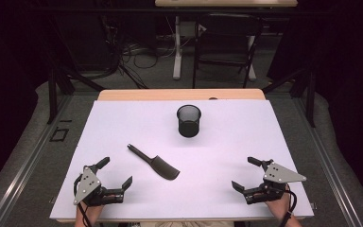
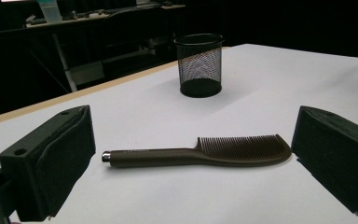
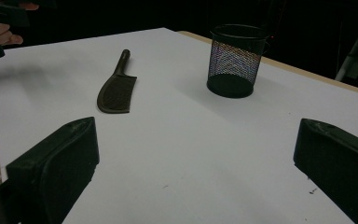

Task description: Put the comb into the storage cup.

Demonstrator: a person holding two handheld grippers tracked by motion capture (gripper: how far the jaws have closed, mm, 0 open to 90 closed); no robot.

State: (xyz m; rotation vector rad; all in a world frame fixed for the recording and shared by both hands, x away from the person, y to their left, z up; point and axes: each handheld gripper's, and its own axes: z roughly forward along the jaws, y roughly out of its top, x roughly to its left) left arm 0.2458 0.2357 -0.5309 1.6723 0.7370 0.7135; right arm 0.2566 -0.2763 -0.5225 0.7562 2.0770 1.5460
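The left tool [image 1: 114,173] sits low over the near left corner of the bench [image 1: 123,118], held by a hand at the bottom edge, its jaws pointing toward the middle of the bench. They stand wide apart and hold nothing; in the left gripper view the comb [image 2: 200,153] lies on the sheet just ahead of the gap between them, apart from both pads.

The comb [image 1: 153,162] lies flat, left of centre, handle toward the far left and teeth end toward the near right. It is near the left tool and well apart from the right one.

Farther back, near the centre, stands an upright black mesh cup [image 1: 189,120], well apart from the comb.

The right tool [image 1: 246,173] is held the same way over the near right corner, jaws spread wide over bare sheet and gripping nothing.

A white sheet covers the bench, with a strip of wood showing along its far edge. Around it the room is dark, with a grey floor, loose cables, desk legs and a chair [image 1: 227,45] behind.

Count: two tools, one comb, one cup.
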